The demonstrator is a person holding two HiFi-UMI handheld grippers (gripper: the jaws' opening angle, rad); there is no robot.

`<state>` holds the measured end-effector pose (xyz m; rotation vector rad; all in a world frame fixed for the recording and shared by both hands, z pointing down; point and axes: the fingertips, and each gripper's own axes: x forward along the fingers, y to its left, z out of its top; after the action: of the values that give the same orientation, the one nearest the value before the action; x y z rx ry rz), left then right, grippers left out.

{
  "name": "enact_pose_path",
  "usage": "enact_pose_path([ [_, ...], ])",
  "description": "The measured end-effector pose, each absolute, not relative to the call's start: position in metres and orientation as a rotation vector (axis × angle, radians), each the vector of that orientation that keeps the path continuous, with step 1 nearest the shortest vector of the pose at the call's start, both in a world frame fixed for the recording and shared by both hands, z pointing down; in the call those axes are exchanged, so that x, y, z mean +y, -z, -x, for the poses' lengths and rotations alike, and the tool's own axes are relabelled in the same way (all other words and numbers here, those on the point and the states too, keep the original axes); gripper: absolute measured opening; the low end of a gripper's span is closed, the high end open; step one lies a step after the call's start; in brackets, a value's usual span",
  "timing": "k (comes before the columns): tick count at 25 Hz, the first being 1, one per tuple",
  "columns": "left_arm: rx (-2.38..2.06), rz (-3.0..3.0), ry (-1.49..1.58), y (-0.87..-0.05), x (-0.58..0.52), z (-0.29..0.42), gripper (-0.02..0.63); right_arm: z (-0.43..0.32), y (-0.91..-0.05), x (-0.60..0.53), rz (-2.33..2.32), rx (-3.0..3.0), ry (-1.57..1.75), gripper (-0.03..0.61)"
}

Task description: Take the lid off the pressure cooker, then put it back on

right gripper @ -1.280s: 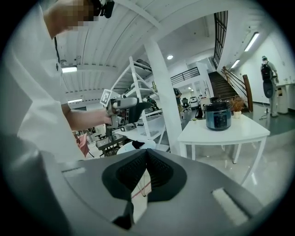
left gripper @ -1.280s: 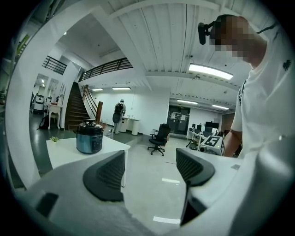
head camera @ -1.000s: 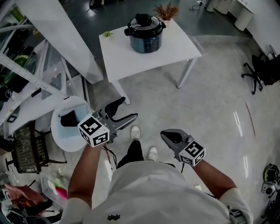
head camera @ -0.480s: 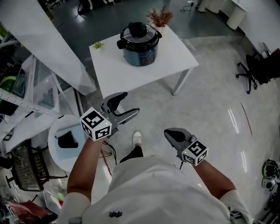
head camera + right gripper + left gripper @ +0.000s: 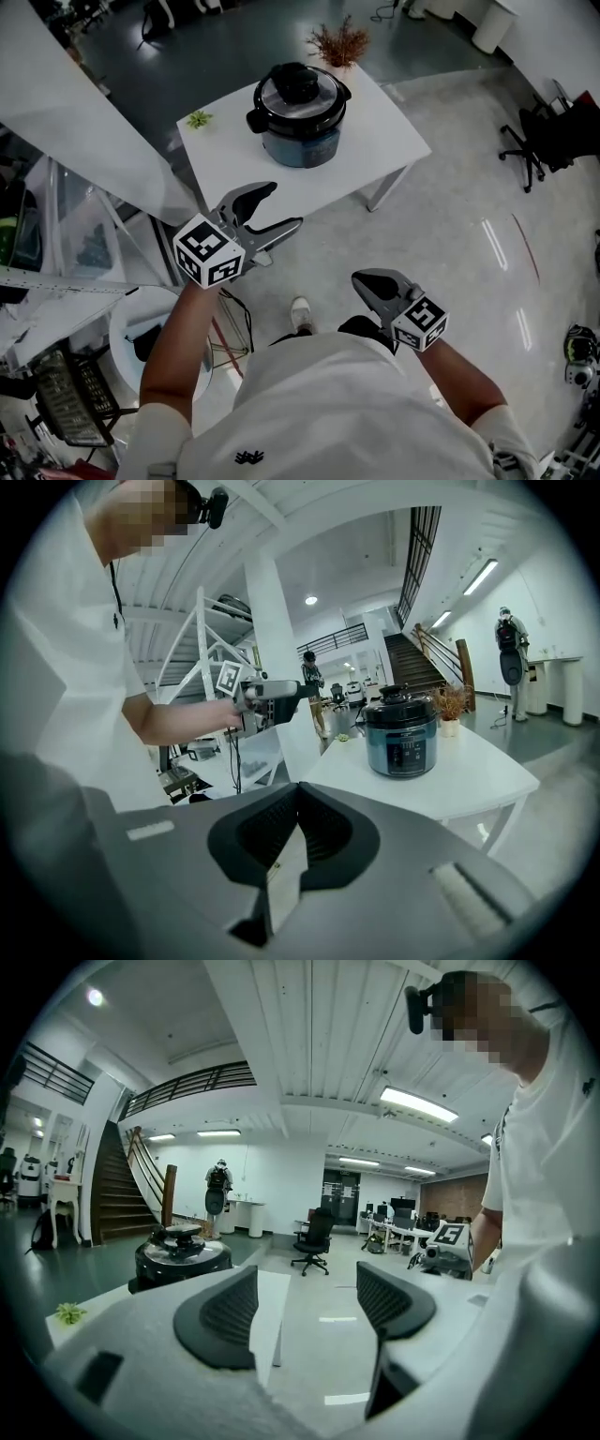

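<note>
A dark blue pressure cooker (image 5: 300,117) stands on a white table (image 5: 375,122), its black-knobbed lid (image 5: 298,86) seated on top. It also shows in the left gripper view as the cooker (image 5: 183,1258) and in the right gripper view as the cooker (image 5: 401,731). My left gripper (image 5: 274,211) is open and empty, held above the table's near edge, short of the cooker. My right gripper (image 5: 367,281) is shut on nothing, lower and to the right, over the floor. Between its closed jaws nothing is held, as the right gripper (image 5: 298,832) view confirms.
A dried plant (image 5: 339,42) stands at the table's far edge and a small green sprig (image 5: 198,119) lies at its left corner. A white sloping panel (image 5: 66,122) and shelving stand left. A round white stool (image 5: 155,323) sits below left. An office chair (image 5: 553,136) stands at right.
The person has walked toward the table, so the cooker now appears closer. My left gripper has risen to the table's near edge. The right gripper has barely shifted.
</note>
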<state>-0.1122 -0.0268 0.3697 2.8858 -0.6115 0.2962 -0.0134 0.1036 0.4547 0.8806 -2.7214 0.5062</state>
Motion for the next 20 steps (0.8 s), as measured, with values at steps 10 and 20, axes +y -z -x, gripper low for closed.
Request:
enact_pose_path([
  [10,-0.653,-2.917,-0.328,-0.369,-0.133,0.110,0.333,0.006,-0.463,0.040,-0.857,-2.717,-0.531,0.011],
  [20,-0.810,-2.881,-0.415,-0.373,-0.259,0.101,0.334,-0.028,-0.457,-0.056,-0.725,-2.752,-0.481,0.011],
])
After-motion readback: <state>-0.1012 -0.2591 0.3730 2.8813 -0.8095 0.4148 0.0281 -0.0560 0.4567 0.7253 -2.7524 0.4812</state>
